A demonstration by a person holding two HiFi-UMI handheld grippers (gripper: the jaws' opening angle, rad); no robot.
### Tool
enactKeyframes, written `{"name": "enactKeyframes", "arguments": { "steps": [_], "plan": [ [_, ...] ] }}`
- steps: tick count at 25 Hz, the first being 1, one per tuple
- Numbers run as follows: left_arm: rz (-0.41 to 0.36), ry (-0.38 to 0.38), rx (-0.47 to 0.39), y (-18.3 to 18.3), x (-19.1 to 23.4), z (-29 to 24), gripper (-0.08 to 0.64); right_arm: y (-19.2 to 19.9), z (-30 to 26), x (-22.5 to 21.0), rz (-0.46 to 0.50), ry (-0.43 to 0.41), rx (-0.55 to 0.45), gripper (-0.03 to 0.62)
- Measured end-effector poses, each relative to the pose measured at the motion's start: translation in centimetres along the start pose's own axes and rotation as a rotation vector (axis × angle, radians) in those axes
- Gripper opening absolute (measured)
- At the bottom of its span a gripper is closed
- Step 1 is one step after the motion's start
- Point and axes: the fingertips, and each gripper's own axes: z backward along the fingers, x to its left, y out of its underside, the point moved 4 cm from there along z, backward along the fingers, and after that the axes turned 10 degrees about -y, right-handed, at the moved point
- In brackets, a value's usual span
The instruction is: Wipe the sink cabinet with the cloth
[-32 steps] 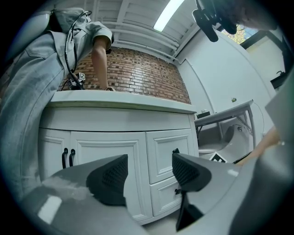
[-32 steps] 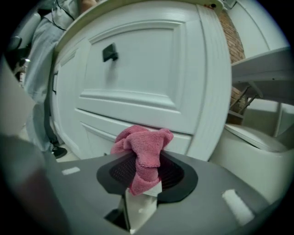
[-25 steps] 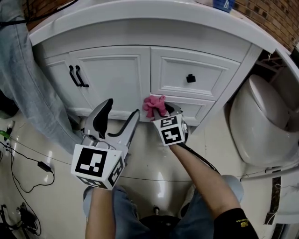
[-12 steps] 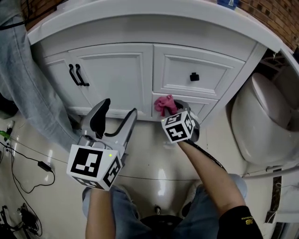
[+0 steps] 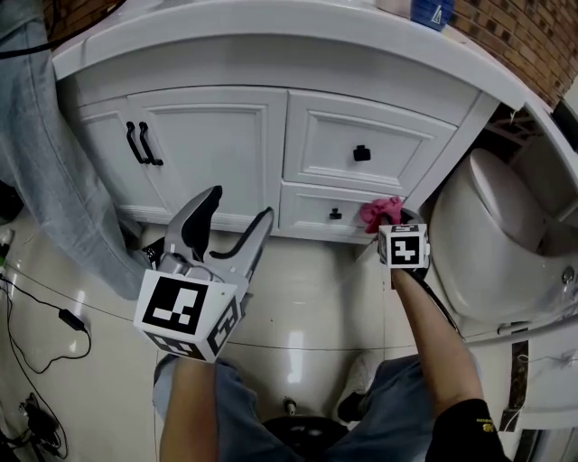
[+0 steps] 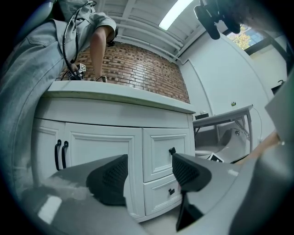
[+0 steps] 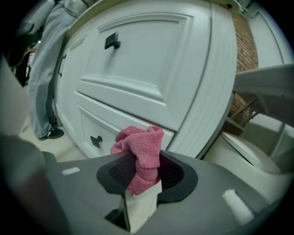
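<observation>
The white sink cabinet (image 5: 217, 135) fills the upper part of the head view, with two doors at left and two drawers at right. My right gripper (image 5: 390, 226) is shut on a bunched pink cloth (image 5: 380, 212), which is pressed against the right end of the lower drawer (image 5: 327, 209). In the right gripper view the pink cloth (image 7: 140, 153) sticks up from between the jaws, close to the lower drawer front (image 7: 110, 128). My left gripper (image 5: 230, 219) hangs open and empty in front of the cabinet doors (image 6: 98, 147), apart from them.
A white toilet (image 5: 492, 244) stands right of the cabinet, close to my right arm. A person in grey trousers (image 5: 50, 180) stands at the cabinet's left end. Black cables (image 5: 54, 316) lie on the glossy floor (image 5: 307, 307) at left. A blue bottle (image 5: 432, 11) stands on the countertop.
My right gripper has slid the pink cloth rightward along the lower drawer, from near its left end to its right end. The left gripper has stayed about where it was, open.
</observation>
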Motion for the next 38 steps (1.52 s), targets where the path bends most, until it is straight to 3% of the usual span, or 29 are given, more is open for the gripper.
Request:
{"name": "enactKeyframes", "arguments": {
  "steps": [4, 6, 12, 15, 17, 21, 28, 35, 38],
  "plan": [
    [-0.001, 0.007, 0.000, 0.1, 0.0, 0.0, 0.305, 1.0, 1.0, -2.3, -0.080, 0.087, 0.011, 0.127],
    [-0.003, 0.007, -0.001, 0.0, 0.1, 0.1, 0.305, 1.8, 0.8, -1.6, -0.157, 0.071, 0.028, 0.127],
    [-0.004, -0.008, -0.004, -0.1, 0.5, 0.4, 0.305, -3.3, -0.8, 11.2, -0.054, -0.222, -0.152, 0.129],
    [-0.010, -0.016, 0.006, 0.1, 0.5, 0.6, 0.305, -4.8, -2.1, 18.5, -0.011, -0.368, -0.159, 0.130],
    [-0.009, -0.023, 0.014, 0.2, 0.8, 1.0, 0.305, -5.6, -3.2, 21.8, -0.004, -0.411, -0.147, 0.130],
    [0.007, -0.062, 0.021, 0.2, 2.2, 2.1, 0.305, -5.9, -5.4, 23.4, -0.026, -0.364, -0.085, 0.130],
    [0.019, -0.085, 0.020, 0.5, 4.8, 2.6, 0.305, -4.0, -5.5, 17.1, -0.065, -0.210, -0.057, 0.130],
    [0.027, -0.035, 0.006, 0.1, 2.9, 1.6, 0.305, -3.1, -2.3, 13.0, 0.012, -0.145, -0.068, 0.133],
    [0.027, -0.017, 0.002, -0.1, 1.8, 1.3, 0.305, -1.7, -1.7, 10.8, 0.000, -0.109, -0.047, 0.133]
  ]
}}
